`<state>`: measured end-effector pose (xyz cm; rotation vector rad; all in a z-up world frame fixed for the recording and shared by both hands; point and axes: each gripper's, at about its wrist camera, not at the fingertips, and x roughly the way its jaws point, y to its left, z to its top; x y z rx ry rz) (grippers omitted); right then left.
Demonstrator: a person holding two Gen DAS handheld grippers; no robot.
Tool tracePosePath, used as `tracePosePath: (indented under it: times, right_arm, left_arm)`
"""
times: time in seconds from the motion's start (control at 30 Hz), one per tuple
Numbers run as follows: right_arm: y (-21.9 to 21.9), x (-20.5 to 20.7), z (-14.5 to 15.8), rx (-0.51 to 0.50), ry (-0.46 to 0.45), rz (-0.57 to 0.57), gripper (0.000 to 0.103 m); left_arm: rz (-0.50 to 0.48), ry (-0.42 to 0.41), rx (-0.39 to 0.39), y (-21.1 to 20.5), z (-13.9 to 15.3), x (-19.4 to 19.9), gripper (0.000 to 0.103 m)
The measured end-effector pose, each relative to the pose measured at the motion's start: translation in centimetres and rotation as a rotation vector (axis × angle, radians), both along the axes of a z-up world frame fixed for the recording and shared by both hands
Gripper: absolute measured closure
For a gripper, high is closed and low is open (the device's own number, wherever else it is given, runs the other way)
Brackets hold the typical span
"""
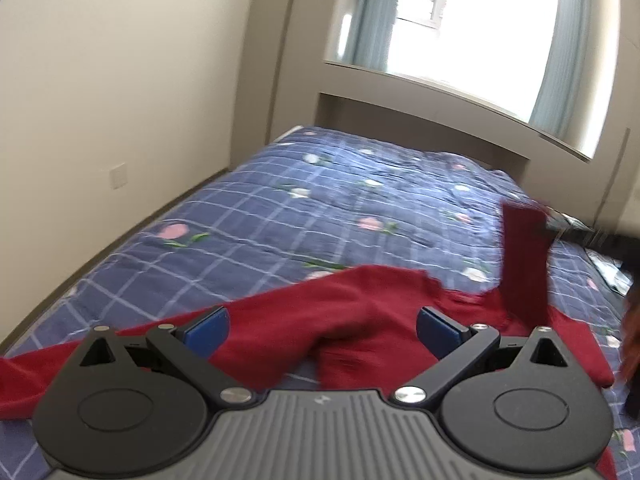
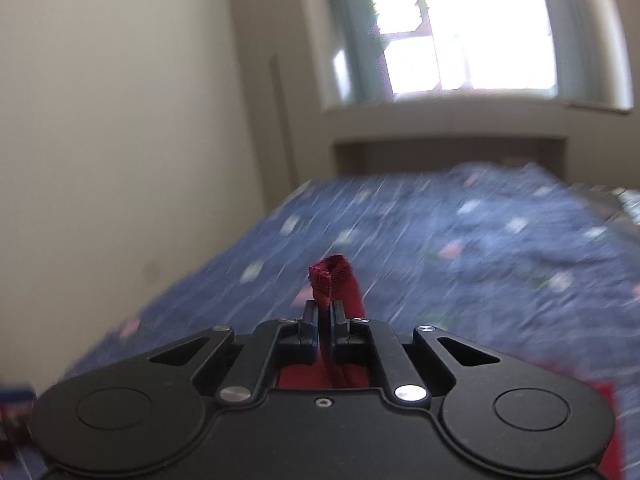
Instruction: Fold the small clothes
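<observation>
A dark red garment [image 1: 340, 320] lies spread and rumpled across the near part of a blue checked bedspread [image 1: 320, 208]. My left gripper [image 1: 322, 330] is open, its blue pads wide apart just above the cloth, holding nothing. One strip of the garment [image 1: 524, 264] is lifted upright at the right, held by my right gripper, whose dark body shows at the frame edge [image 1: 600, 236]. In the right wrist view my right gripper [image 2: 325, 312] is shut on a bunched red edge of the garment [image 2: 332, 276], which sticks out above the fingers.
The bed runs away toward a grey headboard [image 1: 420, 120] under a bright window [image 1: 472, 32] with curtains. A beige wall [image 1: 120, 80] runs along the bed's left side. A patterned item [image 1: 608, 272] lies at the bed's right edge.
</observation>
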<state>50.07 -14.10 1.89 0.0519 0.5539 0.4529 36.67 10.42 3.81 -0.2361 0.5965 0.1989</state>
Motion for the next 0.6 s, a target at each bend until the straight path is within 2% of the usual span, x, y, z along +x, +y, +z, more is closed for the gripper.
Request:
tracePosePath:
  times: [0.13,0.2,0.27,0.3,0.37,0.43,0.53,0.6]
  right_arm:
    - [4.1,-0.8,-5.9,-0.085,0.113,0.069,0.096]
    - [4.0,-1.1,-7.5,-0.083,0.171,0.08,0.085]
    - [2.5,-1.5,-7.3,-0.052,0.181,0.083,0.055]
    - [1.2,-1.9,-6.5,-0.043,0.159,0.085,0.048]
    - [-1.9,-2.4,-5.2,-0.048,0.106,0.075,0.025]
    - [-5.8,-3.0,-4.0,-0.081,0.031,0.019,0.014]
    - [-11.7,-2.4,-3.6,-0.192,-0.043,-0.132,0.006]
    - [-15.0,-1.8,-4.1,-0.267,-0.066,-0.236,0.006]
  left_arm:
    - [0.029,0.013,-0.001,1.4,-1.0,0.4,0.001]
    - [0.025,0.011,-0.014,1.5,-1.7,1.2,0.001]
    - [0.017,0.003,-0.023,1.4,-2.4,2.0,0.001]
    - [0.012,-0.002,-0.027,1.1,-2.9,2.8,0.001]
    - [-0.003,0.002,-0.025,0.4,-3.7,3.9,0.001]
    - [-0.041,0.001,-0.031,-0.9,-4.7,5.5,0.0]
    - [-0.113,-0.006,-0.033,-3.4,-6.5,7.7,0.0]
    - [-0.14,0.003,-0.01,-5.4,-7.7,9.3,0.0]
